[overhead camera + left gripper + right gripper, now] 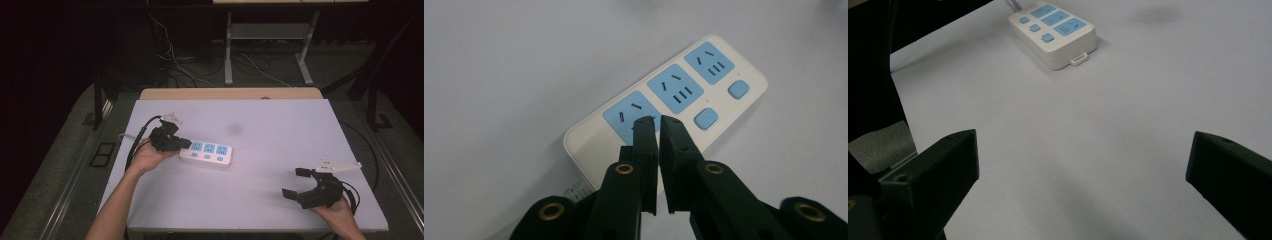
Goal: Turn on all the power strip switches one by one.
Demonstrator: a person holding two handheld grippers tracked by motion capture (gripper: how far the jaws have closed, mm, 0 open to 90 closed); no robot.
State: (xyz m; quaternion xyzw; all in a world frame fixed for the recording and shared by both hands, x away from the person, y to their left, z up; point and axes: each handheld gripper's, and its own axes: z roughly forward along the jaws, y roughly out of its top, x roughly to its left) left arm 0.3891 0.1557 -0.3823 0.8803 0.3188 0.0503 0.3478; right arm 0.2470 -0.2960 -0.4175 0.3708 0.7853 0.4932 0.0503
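A white power strip point(207, 152) with three blue sockets and three blue switches lies flat on the left half of the white table point(280, 130). My left gripper point(186, 144) is at the strip's left end. In the left gripper view its jaws point(658, 122) stand almost together, with nothing between them, their tips over the nearest blue socket of the strip point(684, 90). I cannot tell whether the tips touch the socket. My right gripper point(294, 182) rests near the table's front right corner, open and holding nothing. In the right gripper view its jaws point(1084, 145) stand wide apart, with the strip point(1053, 30) far ahead.
A faint dark smudge point(234, 128) marks the table behind the strip. The strip's cord runs off the table's left side. Beyond the far edge there is a metal desk frame point(229, 55) and loose cables on the floor.
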